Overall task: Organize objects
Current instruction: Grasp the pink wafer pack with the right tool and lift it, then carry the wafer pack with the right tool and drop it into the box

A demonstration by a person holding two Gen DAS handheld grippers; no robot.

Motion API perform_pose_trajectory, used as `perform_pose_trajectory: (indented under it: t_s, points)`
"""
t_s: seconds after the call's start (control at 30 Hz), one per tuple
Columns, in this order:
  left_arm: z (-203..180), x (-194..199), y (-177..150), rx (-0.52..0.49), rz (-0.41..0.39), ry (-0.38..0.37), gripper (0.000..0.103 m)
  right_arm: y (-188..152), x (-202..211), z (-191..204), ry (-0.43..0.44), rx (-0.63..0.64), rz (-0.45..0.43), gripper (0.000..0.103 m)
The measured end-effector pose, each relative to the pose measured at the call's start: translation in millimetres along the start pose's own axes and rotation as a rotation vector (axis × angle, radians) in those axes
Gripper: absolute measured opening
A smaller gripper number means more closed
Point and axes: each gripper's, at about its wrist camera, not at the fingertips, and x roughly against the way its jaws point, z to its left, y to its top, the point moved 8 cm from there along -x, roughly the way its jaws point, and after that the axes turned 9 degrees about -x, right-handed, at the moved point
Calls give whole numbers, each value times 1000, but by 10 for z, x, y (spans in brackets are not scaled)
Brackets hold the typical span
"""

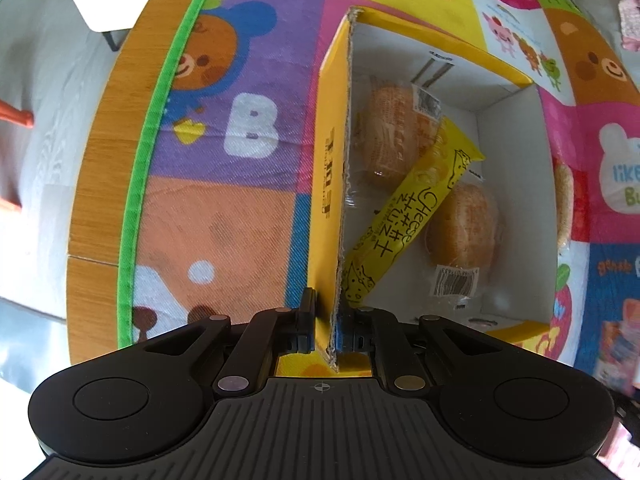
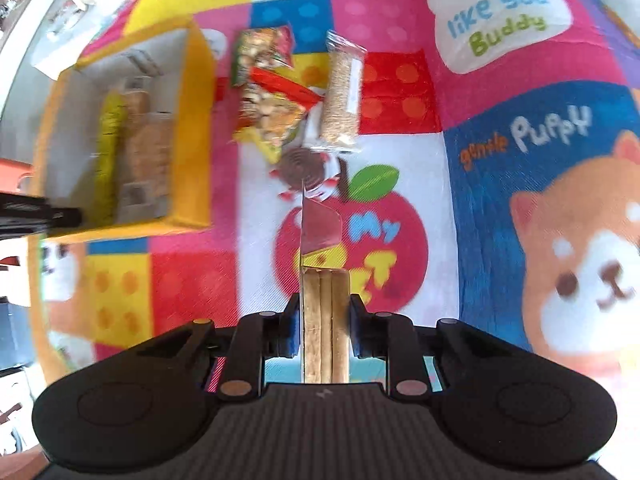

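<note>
Left gripper (image 1: 325,320) clamps the yellow box (image 1: 334,152) wall; right gripper (image 2: 325,322) grips a wafer packet (image 2: 325,312) beside that box.

I count one yellow cardboard box (image 1: 334,152). Inside it lie two wrapped buns (image 1: 394,132) and one yellow cheese stick (image 1: 404,220). On the mat beside the box I see two bags of mixed snacks (image 2: 266,92), one clear packet of grain (image 2: 342,92) and one round brown wrapped sweet (image 2: 302,170). My right claw (image 2: 325,320) holds one wafer pack (image 2: 325,320).
</note>
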Motion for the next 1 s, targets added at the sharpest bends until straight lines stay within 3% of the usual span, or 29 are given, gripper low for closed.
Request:
perform_pose_trajectory:
  t_s: [0.17, 0.37, 0.57, 1.0]
  points:
    - [11, 8, -39, 1, -16, -25, 11, -107, 626, 250, 29, 15, -57, 22]
    - [20, 0, -38, -15, -29, -54, 13, -71, 1192, 647, 189, -101, -57, 22]
    - [63, 20, -59, -22, -27, -75, 13, -88, 1417, 1081, 150, -30, -100, 22]
    - [72, 4, -29, -45, -12, -90, 13, 236, 1674, 1356, 118, -14, -202, 22]
